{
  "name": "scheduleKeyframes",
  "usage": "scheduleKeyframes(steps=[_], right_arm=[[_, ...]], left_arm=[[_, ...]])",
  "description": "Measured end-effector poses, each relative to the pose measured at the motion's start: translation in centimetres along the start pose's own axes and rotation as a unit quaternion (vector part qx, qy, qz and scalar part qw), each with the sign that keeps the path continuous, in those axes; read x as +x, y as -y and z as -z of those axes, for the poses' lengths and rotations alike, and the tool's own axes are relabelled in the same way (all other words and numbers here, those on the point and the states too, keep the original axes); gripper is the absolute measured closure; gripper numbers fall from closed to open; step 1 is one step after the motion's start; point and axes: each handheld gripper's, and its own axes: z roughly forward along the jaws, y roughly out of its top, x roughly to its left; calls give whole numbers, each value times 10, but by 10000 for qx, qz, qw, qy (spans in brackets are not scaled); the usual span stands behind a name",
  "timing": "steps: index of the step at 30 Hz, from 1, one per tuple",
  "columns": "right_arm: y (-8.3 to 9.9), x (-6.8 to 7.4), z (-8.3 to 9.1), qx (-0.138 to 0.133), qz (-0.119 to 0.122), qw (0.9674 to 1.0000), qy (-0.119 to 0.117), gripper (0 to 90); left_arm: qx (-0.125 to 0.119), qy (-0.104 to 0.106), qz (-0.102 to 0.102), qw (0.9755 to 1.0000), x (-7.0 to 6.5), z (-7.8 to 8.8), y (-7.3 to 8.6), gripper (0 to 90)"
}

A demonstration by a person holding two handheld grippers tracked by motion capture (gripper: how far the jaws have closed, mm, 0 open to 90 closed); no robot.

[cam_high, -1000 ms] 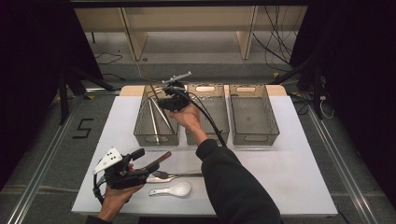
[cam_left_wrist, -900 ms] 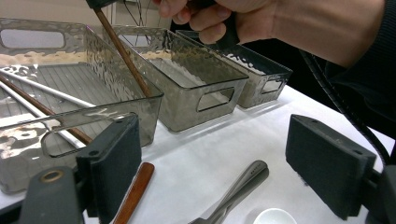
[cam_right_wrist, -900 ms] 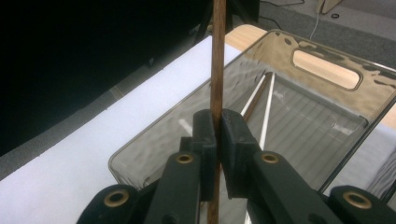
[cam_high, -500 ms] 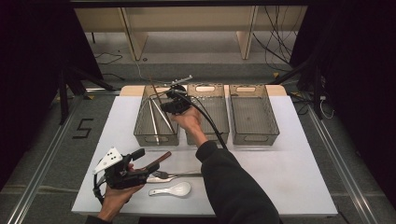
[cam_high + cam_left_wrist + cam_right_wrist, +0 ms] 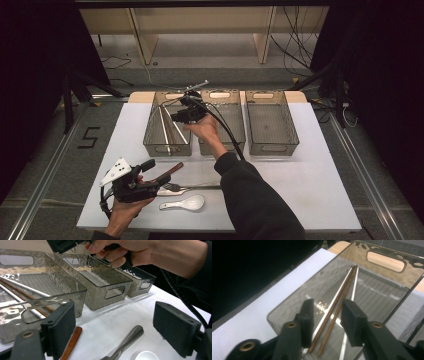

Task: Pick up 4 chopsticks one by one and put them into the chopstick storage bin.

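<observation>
Right gripper view: chopsticks (image 5: 334,312) lie in bin (image 5: 287,302) below right hand-held gripper (image 5: 327,322).

Beneath the right gripper (image 5: 327,315), whose jaws are black with brass-coloured rivets, a smoky grey translucent bin (image 5: 287,300) with a rippled wall holds brown chopsticks (image 5: 337,307) and white chopsticks (image 5: 353,287). Between the black foam pads of the left gripper (image 5: 115,325) lie a grey steel fork (image 5: 125,342), a white spoon (image 5: 146,356) and a reddish-brown handle (image 5: 71,342) on the white table (image 5: 310,175).
</observation>
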Motion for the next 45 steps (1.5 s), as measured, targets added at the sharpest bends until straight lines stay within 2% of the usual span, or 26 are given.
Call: scheduleKeyframes(steps=[9,24,35,45], right_arm=[[8,1,21,67,257,9996,-123,480],[39,0,71,-126,509,9980,-363,405],[71,-8,106,-287,467,9977,-388,377],[110,-21,129,-346,368,9983,-307,367]], left_arm=[[13,4,28,10000,0,-1,0,179],[134,52,14,9999,0,-3,1,179],[364,127,10,9993,1,-6,1,179],[683,227,-79,9974,0,-12,0,179]])
